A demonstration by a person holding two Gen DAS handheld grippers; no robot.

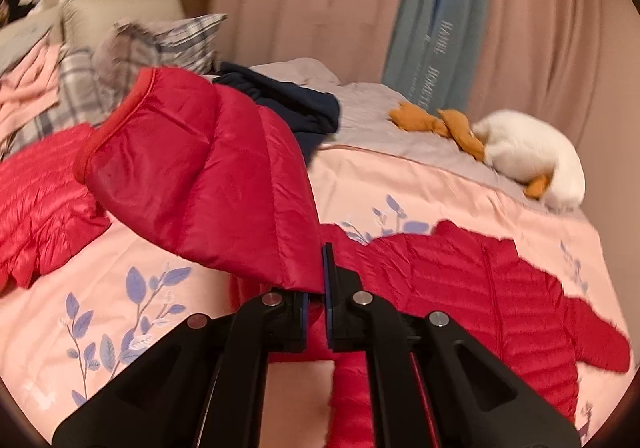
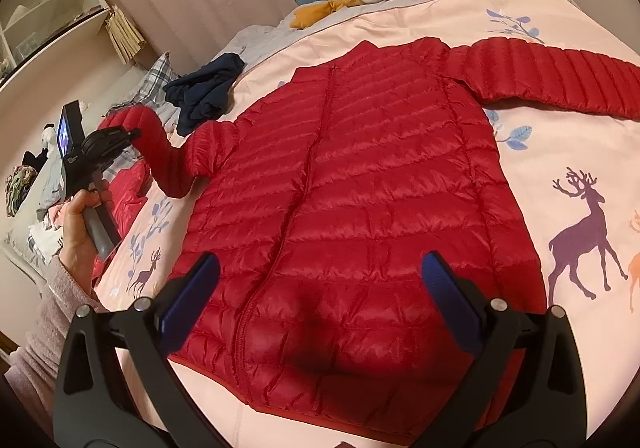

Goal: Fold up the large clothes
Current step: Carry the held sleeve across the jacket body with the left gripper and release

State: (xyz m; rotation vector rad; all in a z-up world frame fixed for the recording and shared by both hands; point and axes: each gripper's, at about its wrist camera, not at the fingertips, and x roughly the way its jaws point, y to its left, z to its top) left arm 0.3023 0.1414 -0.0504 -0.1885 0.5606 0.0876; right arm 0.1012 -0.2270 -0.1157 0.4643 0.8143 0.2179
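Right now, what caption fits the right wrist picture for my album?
Open right gripper hovers over a red quilted puffer jacket on the pink bedspread while the left gripper lifts one sleeve.

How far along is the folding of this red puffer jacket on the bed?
Done: the red puffer jacket lies spread flat, front up, on the pink bedspread. In hand: the left gripper is shut on the jacket's left-hand sleeve, lifted off the bed. Left: the other sleeve is stretched out unfolded, the body is unfolded, and the right gripper hovers open over the hem.
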